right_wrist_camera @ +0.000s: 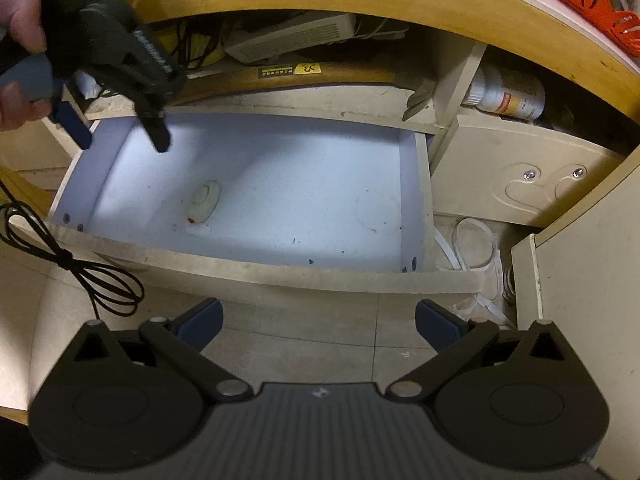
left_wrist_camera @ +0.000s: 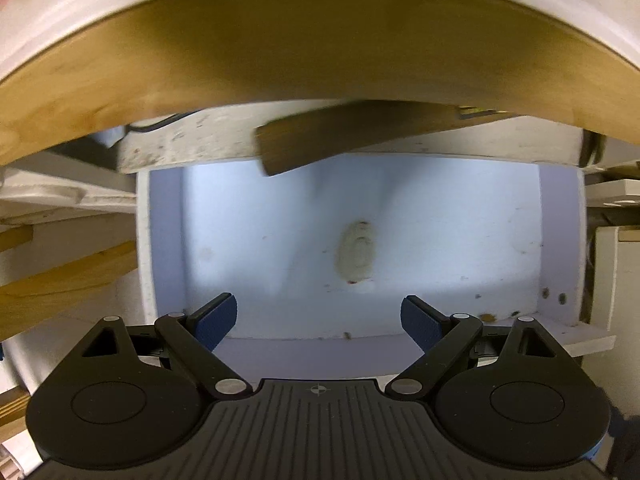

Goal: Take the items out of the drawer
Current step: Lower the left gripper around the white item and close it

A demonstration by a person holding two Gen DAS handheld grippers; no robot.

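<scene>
The drawer point(right_wrist_camera: 256, 270) is pulled out, and its pale floor holds one small off-white oval item point(right_wrist_camera: 205, 201). In the left wrist view that oval item point(left_wrist_camera: 356, 257) lies ahead of my left gripper point(left_wrist_camera: 319, 314), which points straight down into the drawer point(left_wrist_camera: 164, 240), open and empty. The right wrist view shows a hand holding the left gripper point(right_wrist_camera: 120, 134) over the drawer's back left corner. My right gripper point(right_wrist_camera: 318, 316) hangs open over the tiled floor in front of the drawer, with nothing between its fingers.
A wooden hammer handle point(right_wrist_camera: 280, 76) with a yellow label lies on the shelf behind the drawer, under the desktop edge point(left_wrist_camera: 280, 52). A white bottle point(right_wrist_camera: 508, 94) sits at the right, a black cable point(right_wrist_camera: 80, 272) at the left and a white cord point(right_wrist_camera: 476, 256) on the floor.
</scene>
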